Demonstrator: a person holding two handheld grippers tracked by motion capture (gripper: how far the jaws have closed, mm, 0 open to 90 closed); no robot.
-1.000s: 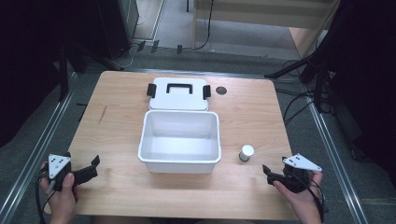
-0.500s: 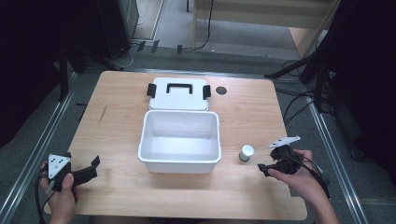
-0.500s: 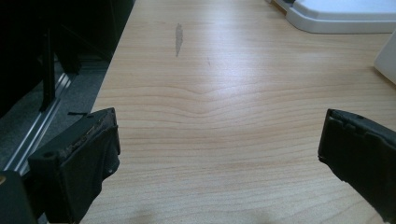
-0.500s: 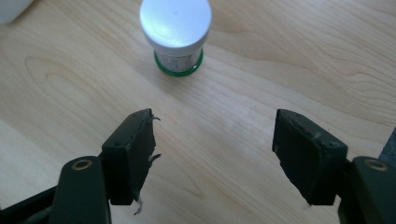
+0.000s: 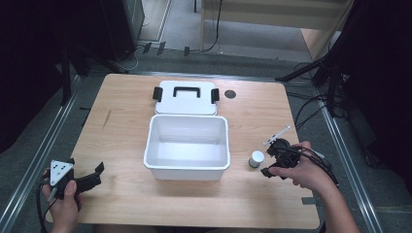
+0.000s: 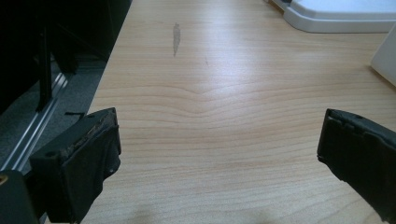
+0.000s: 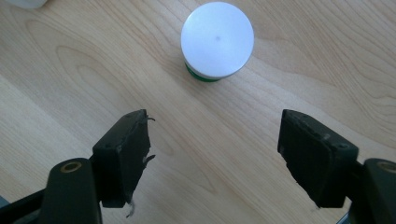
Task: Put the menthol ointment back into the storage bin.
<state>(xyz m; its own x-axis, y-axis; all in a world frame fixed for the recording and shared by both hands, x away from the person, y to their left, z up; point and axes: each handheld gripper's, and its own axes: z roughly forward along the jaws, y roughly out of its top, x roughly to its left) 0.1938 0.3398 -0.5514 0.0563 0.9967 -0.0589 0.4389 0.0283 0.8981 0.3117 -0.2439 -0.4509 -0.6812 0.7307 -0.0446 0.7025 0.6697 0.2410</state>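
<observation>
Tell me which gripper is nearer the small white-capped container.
Right. The right gripper hovers just beside the white-capped container, jaws open and pointing down at it. The left gripper sits at the table's near-left corner, beyond the white bin.

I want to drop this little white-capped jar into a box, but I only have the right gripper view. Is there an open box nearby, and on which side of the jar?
Observer: Yes. In the high view an open white box stands just left of the jar, apart from it, and looks empty.
Operator: Where is its lid?
Observer: The lid lies flat on the table behind the box, handle up.
Operator: Is the other gripper in the way?
Observer: No. The left gripper sits open near the table's front left corner. Your right gripper has just been opening its jaws, with nothing between them.
</observation>
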